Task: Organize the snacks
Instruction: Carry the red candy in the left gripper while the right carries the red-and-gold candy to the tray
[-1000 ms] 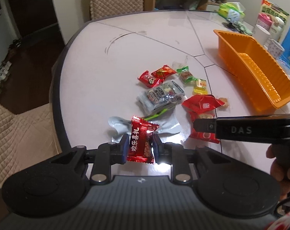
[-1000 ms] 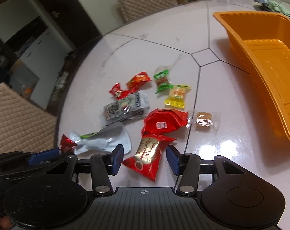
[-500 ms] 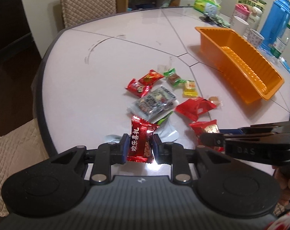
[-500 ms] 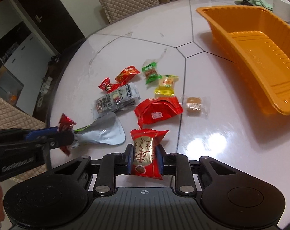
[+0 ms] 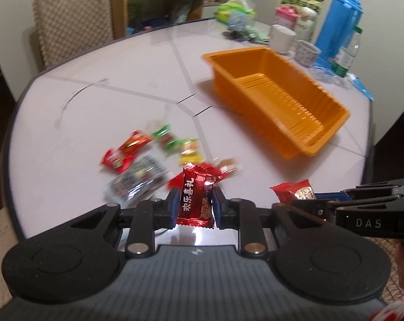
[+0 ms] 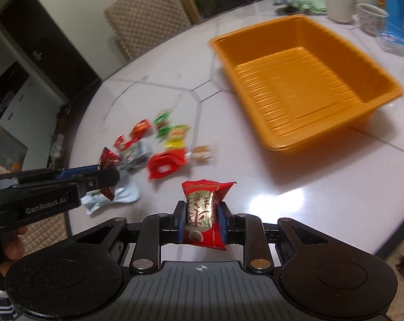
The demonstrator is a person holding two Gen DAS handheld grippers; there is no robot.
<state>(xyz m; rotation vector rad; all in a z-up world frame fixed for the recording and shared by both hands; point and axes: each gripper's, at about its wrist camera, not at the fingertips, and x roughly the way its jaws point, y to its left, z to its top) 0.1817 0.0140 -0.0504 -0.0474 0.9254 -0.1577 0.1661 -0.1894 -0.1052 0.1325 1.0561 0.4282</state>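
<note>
Between my two claws and the orange tray [image 6: 303,80] the table [image 6: 295,187] is bare, so the way there is free. The tray's inside is empty. The snack pile [image 6: 161,144] lies to the left; cups [image 6: 338,2] and a blue flask [image 5: 338,24] stand behind the tray.

Both grippers are matte black with grey ribbed bodies, blue-padded fingers [image 5: 172,210] and brass-coloured pivot screws — the right gripper [image 5: 319,203] reads "DAS", the left gripper [image 6: 105,179] "GenRobot.AI".
</note>
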